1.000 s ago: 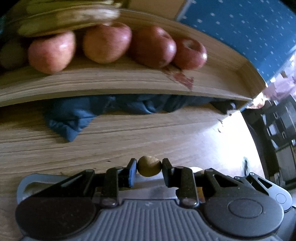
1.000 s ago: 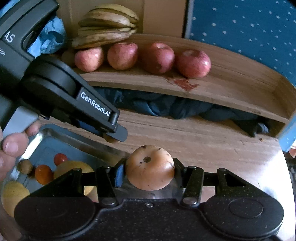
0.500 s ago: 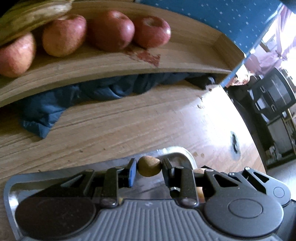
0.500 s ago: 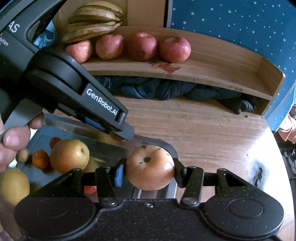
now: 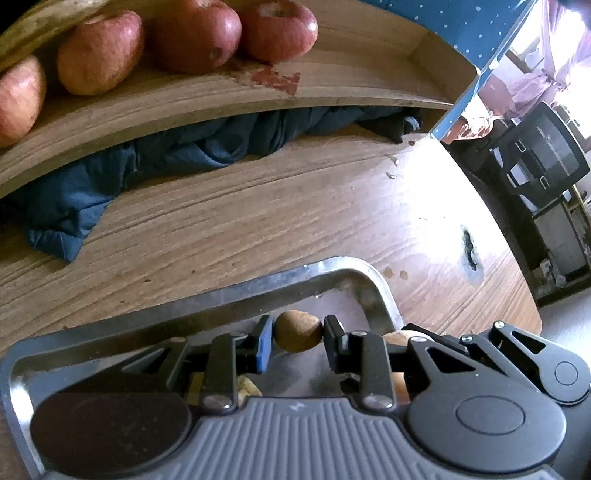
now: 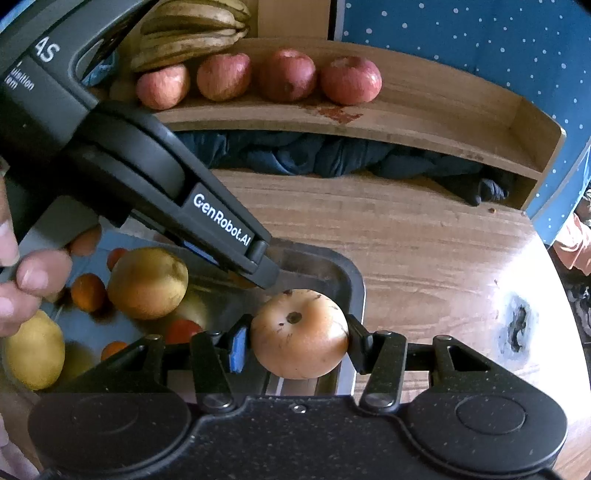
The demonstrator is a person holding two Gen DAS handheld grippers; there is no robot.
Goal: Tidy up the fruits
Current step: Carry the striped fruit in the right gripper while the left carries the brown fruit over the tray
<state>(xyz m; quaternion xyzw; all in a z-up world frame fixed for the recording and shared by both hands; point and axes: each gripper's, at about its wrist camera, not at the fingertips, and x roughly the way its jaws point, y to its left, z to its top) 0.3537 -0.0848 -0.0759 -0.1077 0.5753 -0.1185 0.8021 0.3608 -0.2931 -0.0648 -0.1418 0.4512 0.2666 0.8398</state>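
Right wrist view shows the wooden table [image 6: 424,251] filling the middle, with a wooden shelf [image 6: 424,122] across the top; four red apples [image 6: 288,75] sit in a row on it, bananas [image 6: 188,33] stacked at their upper-left end, and a dark blue cloth [image 6: 332,155] is stuffed underneath. A metal tray [image 6: 347,280] lies at lower left, its near part cut off by the right gripper's body. The left gripper [image 5: 298,334] slants down from the upper left, covering much of the tray and the shelf's left end; a hand [image 6: 26,280] grips its handle at the left edge. In the tray lie two yellow pears [image 6: 147,282], one partly cut off at the left, and several small orange and red fruits [image 6: 88,291], some half hidden. The right gripper [image 6: 295,341] pinches a round tan fruit [image 6: 299,338] between its fingers, held over the tray's far right corner. In the left wrist view that gripper's fingers are closed on a small brown fruit [image 5: 298,330], low over the tray's corner; what kind it is cannot be told
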